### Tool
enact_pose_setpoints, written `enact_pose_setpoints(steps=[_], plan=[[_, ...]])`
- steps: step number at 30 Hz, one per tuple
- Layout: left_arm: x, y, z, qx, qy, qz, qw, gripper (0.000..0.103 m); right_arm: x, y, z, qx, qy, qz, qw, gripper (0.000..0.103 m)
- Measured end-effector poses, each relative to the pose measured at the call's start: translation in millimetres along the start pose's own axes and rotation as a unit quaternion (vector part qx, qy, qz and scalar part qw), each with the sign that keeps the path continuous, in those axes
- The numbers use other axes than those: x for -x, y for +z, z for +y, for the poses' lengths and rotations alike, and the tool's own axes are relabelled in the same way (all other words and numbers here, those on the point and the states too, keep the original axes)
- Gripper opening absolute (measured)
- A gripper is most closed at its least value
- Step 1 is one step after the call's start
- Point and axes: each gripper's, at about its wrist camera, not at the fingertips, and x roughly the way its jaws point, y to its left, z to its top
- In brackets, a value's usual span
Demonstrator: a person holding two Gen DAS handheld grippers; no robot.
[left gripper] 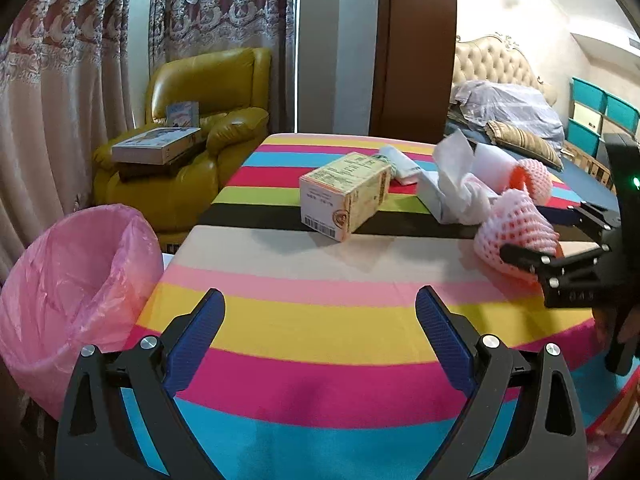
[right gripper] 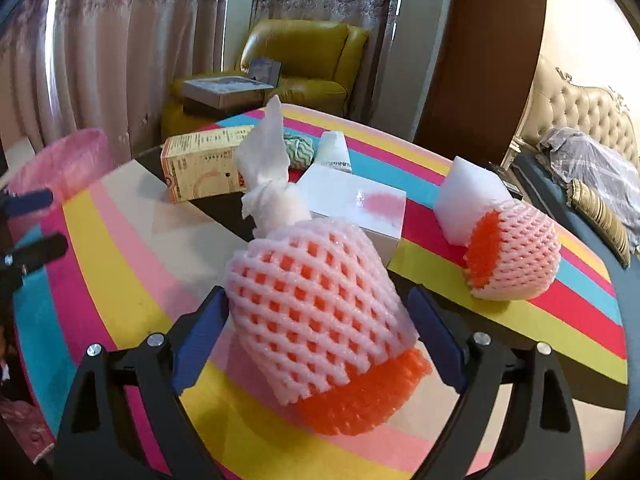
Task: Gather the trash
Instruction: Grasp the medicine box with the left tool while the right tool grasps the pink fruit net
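Right gripper (right gripper: 316, 316): fingers spread wide, straddling the near foam net (right gripper: 316, 300); the blue pads stand just beside its two sides, and whether they touch it cannot be told. No grip shown.

Left gripper (left gripper: 320, 320): fingers spread wide, nothing between them, above bare striped tabletop (left gripper: 320, 320).

Near foam net: pink mesh sleeve over an orange inner net, bulging, lying tilted on the tabletop, orange end toward the camera. A twisted white paper wad (right gripper: 266, 152) sticks up from its far end.

Second foam net (right gripper: 516, 256): same pink-over-orange make, lying on its side to the right, well apart from the first, touching a white foam block (right gripper: 464, 200) behind it.

White box (right gripper: 352, 208): flat, just behind the near net.

Carton (right gripper: 204, 164): tan, printed, lying on its side at the far left of the tabletop.

White tube (right gripper: 334, 152) and green-white cloth (right gripper: 298, 152): behind the white box.

Bin (left gripper: 72, 280): pink liner, mouth open, beside the tabletop's left edge.
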Motion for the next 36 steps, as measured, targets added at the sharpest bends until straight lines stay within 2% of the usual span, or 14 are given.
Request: enact_pose_setpoints(steps=[1, 3, 6, 12, 17, 22, 25, 29, 33, 36], plan=[[-1.6, 1.7, 0.1, -0.001, 0.000, 0.001, 1.0000, 0.090, 0.3, -1.0, 1.3, 0.006, -0.005, 0.001, 1.000, 0.083], [-7.2, 7.3, 0.6, 0.000, -0.001, 0.005, 1.0000, 0.090, 2.8, -4.0, 1.1, 0.007, -0.012, 0.003, 1.000, 0.045], [-19.9, 19.5, 2.3, 0.013, -0.011, 0.016, 0.9997, 0.090, 13.4, -7.3, -6.8, -0.014, -0.008, -0.009, 1.000, 0.031], [-56.8, 47.3, -2.5, 0.026, -0.008, 0.036, 0.9990, 0.090, 40.1, -17.5, -22.7, -0.060, -0.014, -0.043, 0.997, 0.029], [-97.6, 67.1, -10.7, 0.000, 0.022, 0.056, 0.9982, 0.090, 53.5, -28.0, -28.0, -0.080, -0.013, -0.054, 0.995, 0.029], [-129.4, 79.8, -18.9, -0.033, 0.032, 0.077, 0.9960, 0.089, 60.0, -36.9, -30.9, -0.095, -0.005, -0.056, 0.994, 0.029], [-137.1, 80.4, -25.6, -0.047, 0.016, 0.087, 0.9950, 0.065, 60.9, -40.6, -32.3, -0.105, -0.002, -0.055, 0.993, 0.029], [-114.9, 74.1, -32.3, -0.059, 0.002, 0.055, 0.9967, 0.057, 62.2, -43.6, -33.1, -0.113, 0.001, -0.052, 0.992, 0.029], [-82.1, 59.8, -40.8, -0.073, 0.002, 0.021, 0.9971, 0.055, 66.0, -46.5, -31.4, -0.116, 0.004, -0.053, 0.992, 0.029], [-56.3, 44.7, -38.5, -0.058, -0.009, 0.005, 0.9983, 0.055, 69.2, -48.9, -28.2, -0.118, 0.009, -0.052, 0.992, 0.029]])
